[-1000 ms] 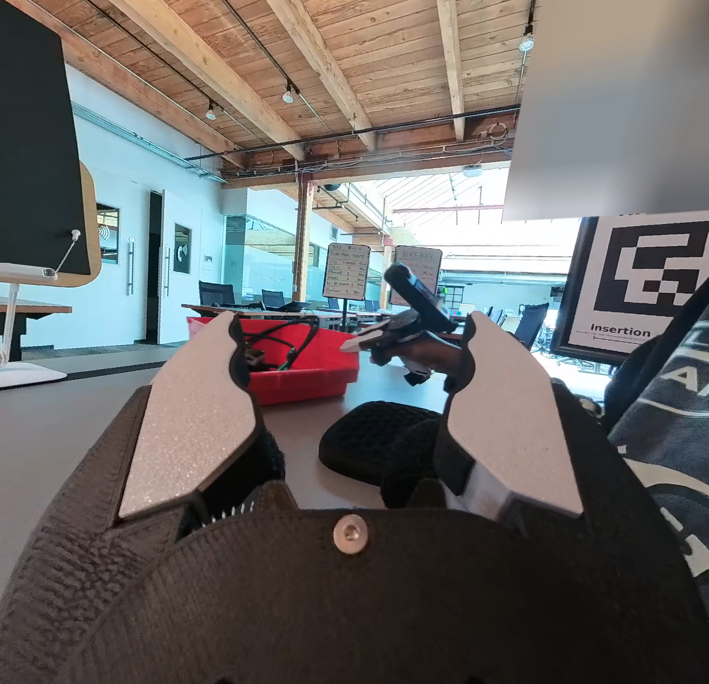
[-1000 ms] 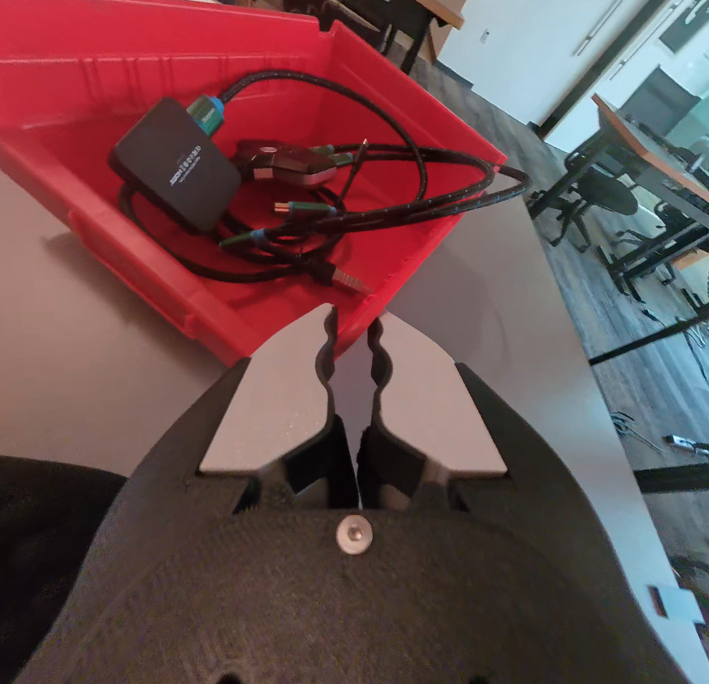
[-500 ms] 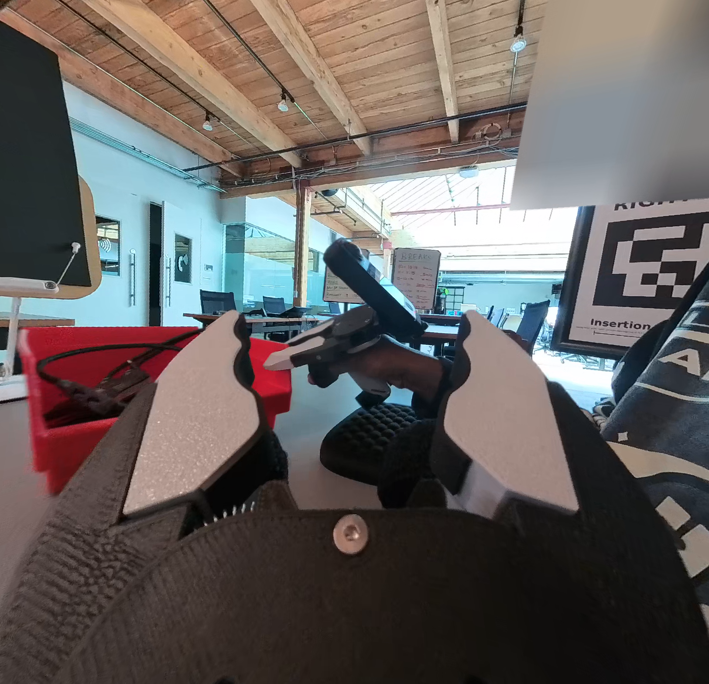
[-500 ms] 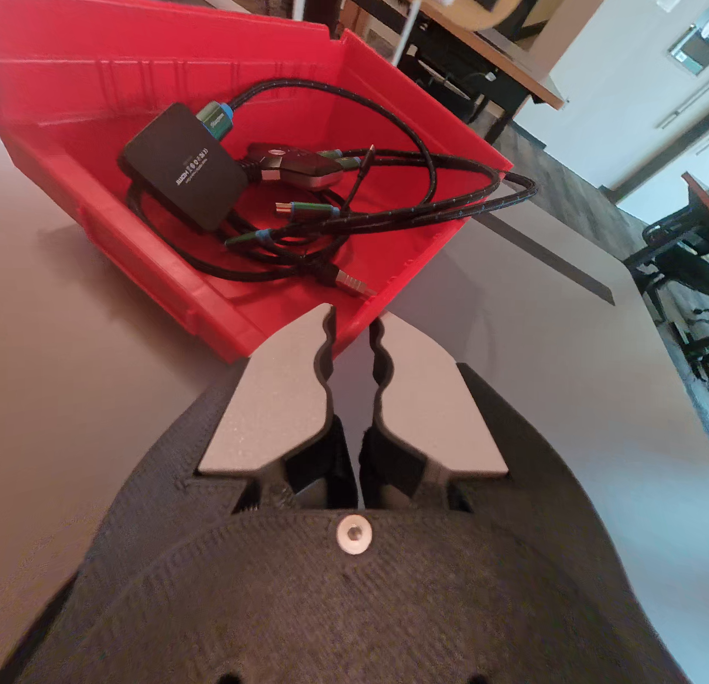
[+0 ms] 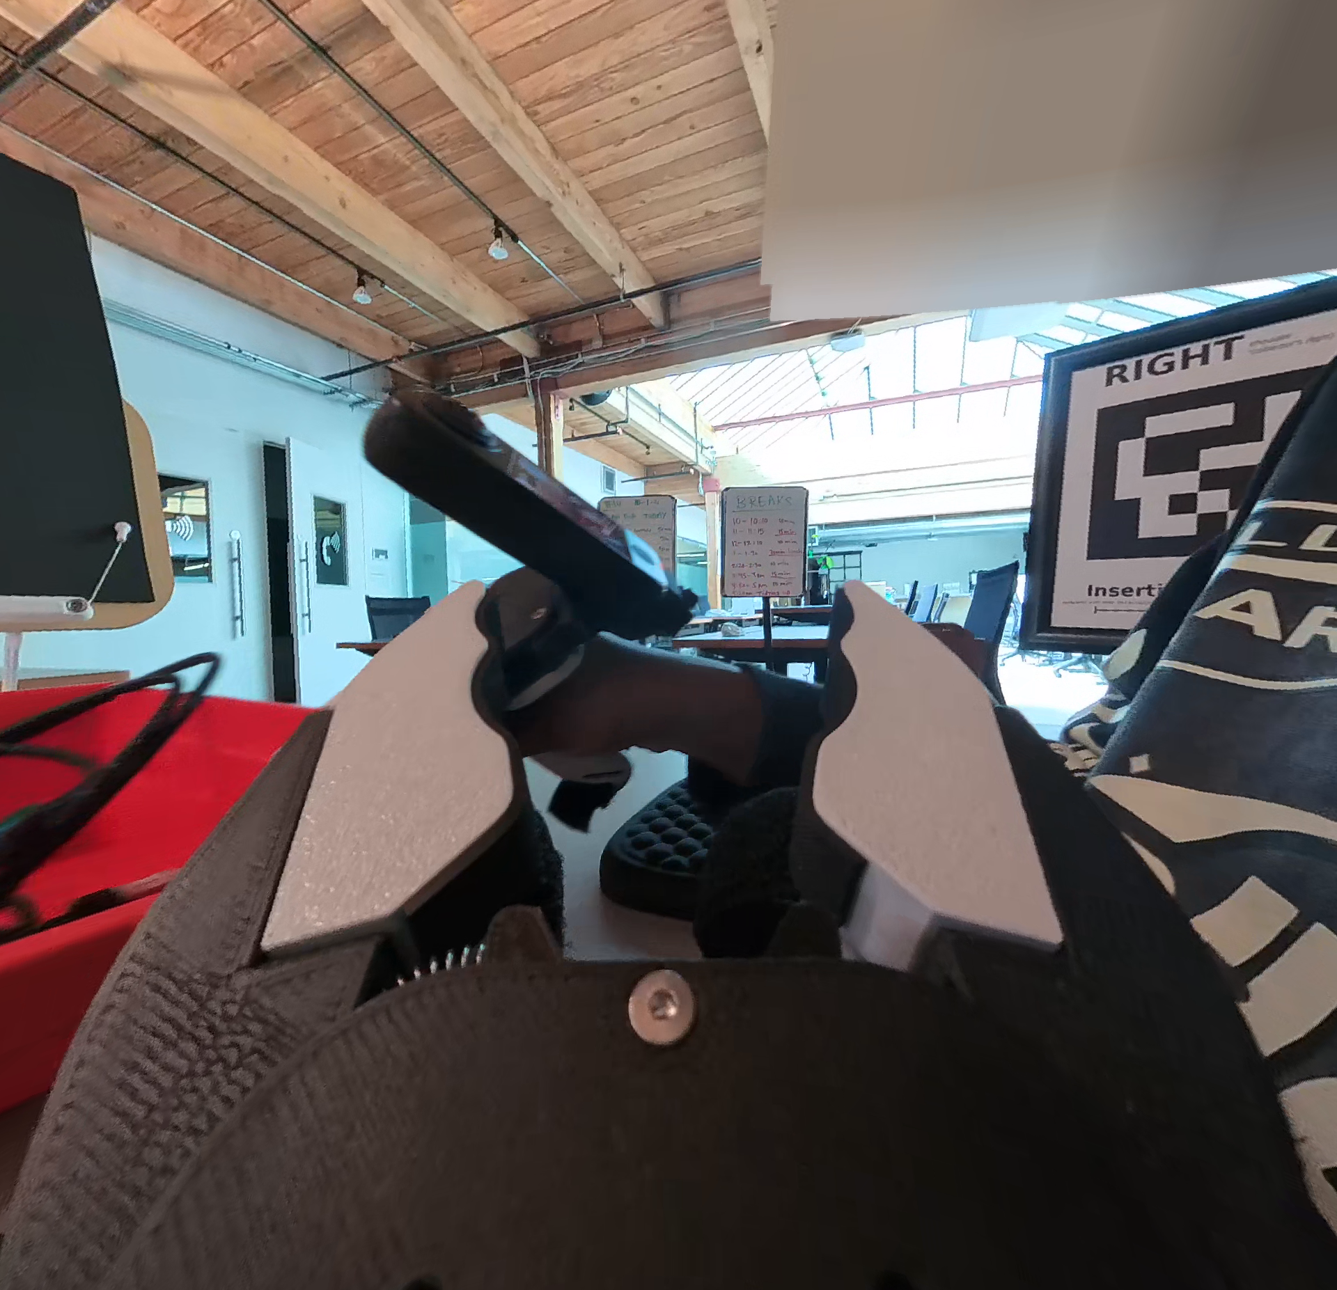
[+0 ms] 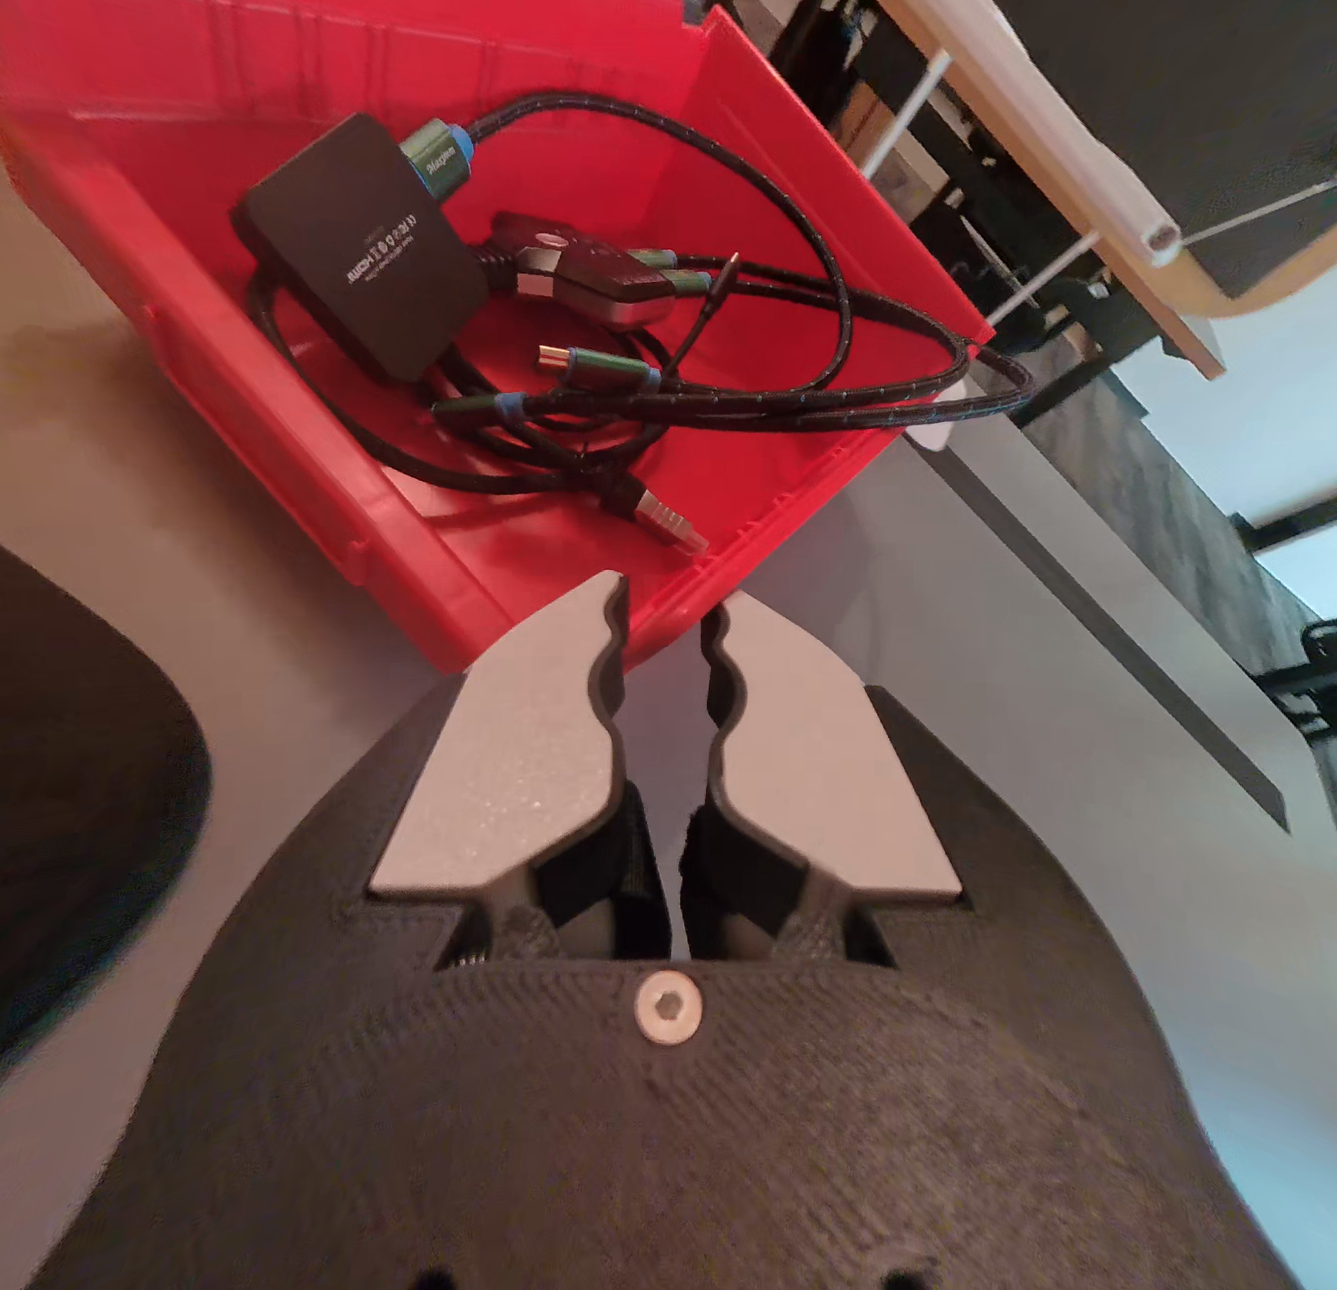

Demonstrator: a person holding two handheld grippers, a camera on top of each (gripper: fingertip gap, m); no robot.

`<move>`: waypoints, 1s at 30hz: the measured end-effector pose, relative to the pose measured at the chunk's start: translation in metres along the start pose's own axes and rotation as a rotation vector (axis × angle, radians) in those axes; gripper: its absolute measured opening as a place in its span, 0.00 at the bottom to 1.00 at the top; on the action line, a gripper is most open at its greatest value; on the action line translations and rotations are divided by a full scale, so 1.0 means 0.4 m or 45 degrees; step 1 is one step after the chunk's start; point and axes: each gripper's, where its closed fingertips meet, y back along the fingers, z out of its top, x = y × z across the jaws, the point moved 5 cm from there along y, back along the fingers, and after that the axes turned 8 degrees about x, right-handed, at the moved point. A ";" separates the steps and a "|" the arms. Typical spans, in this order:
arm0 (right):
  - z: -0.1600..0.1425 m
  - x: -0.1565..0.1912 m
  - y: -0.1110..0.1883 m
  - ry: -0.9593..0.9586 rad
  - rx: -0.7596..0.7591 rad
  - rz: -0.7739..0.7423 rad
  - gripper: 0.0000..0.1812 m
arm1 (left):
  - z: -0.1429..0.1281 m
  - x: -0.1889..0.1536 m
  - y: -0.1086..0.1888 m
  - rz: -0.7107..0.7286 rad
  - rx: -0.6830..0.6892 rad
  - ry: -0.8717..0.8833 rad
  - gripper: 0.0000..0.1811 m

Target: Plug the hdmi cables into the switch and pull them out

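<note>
A red bin [image 6: 217,358] on the grey table holds a flat black switch [image 6: 362,271] with one green-and-blue HDMI plug [image 6: 438,156] in its far end. A smaller dark-and-silver adapter [image 6: 593,279] and braided black cables lie beside it, with loose plugs [image 6: 600,369] and a silver one [image 6: 662,517]. One cable loop [image 6: 977,394] hangs over the bin's right rim. My right gripper [image 6: 669,604] is shut and empty, just short of the bin's near corner. My left gripper [image 5: 660,597] is open and empty, low over the table. The bin [image 5: 145,785] is at its left and the hand-held right gripper [image 5: 535,525] is ahead.
A black textured pad [image 5: 665,843] lies on the table ahead of the left gripper and also shows in the right wrist view [image 6: 72,785]. A framed marker sign [image 5: 1157,496] and a person's dark garment [image 5: 1230,821] are at the right. A dark board on a stand [image 6: 1085,134] is beyond the bin.
The left view has swung so the bin slid left and nearer. The right gripper rose and came closer in that view. The right view rolled, still over the bin's near corner. Jaws unchanged.
</note>
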 end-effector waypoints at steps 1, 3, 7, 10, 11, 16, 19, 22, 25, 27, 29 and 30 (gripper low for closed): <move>0.010 0.009 -0.005 0.005 -0.017 0.019 0.10 | 0.001 0.000 0.002 -0.003 -0.006 0.000 0.47; 0.029 0.027 -0.013 0.023 -0.039 0.049 0.10 | 0.001 0.000 0.003 -0.008 -0.013 -0.003 0.46; 0.068 0.065 -0.029 0.080 -0.073 0.100 0.11 | 0.002 0.000 0.006 -0.016 -0.022 -0.009 0.45; 0.098 0.089 -0.046 0.115 -0.104 0.130 0.11 | 0.002 -0.001 0.005 -0.020 -0.023 -0.012 0.45; 0.106 0.094 -0.053 0.131 -0.113 0.140 0.10 | 0.003 -0.002 0.005 -0.021 -0.023 -0.015 0.44; 0.135 0.101 -0.087 0.033 -0.202 0.271 0.10 | 0.003 -0.009 0.002 -0.024 -0.004 -0.039 0.43; 0.133 0.086 -0.055 -0.069 -0.284 0.326 0.23 | 0.015 -0.015 0.005 -0.054 0.045 -0.023 0.43; 0.153 0.048 0.061 -0.210 -0.650 0.339 0.38 | 0.076 -0.015 0.044 -0.063 0.122 -0.125 0.43; 0.108 0.030 0.195 -0.308 -0.938 0.493 0.50 | 0.181 0.019 0.135 0.061 0.270 -0.308 0.43; 0.045 0.014 0.259 -0.315 -1.009 0.586 0.57 | 0.251 0.052 0.221 0.192 0.417 -0.382 0.43; -0.032 -0.018 0.302 -0.329 -1.033 0.609 0.61 | 0.287 0.096 0.320 0.353 0.648 -0.443 0.43; -0.072 -0.040 0.316 -0.340 -1.046 0.589 0.62 | 0.287 0.122 0.372 0.429 0.808 -0.474 0.43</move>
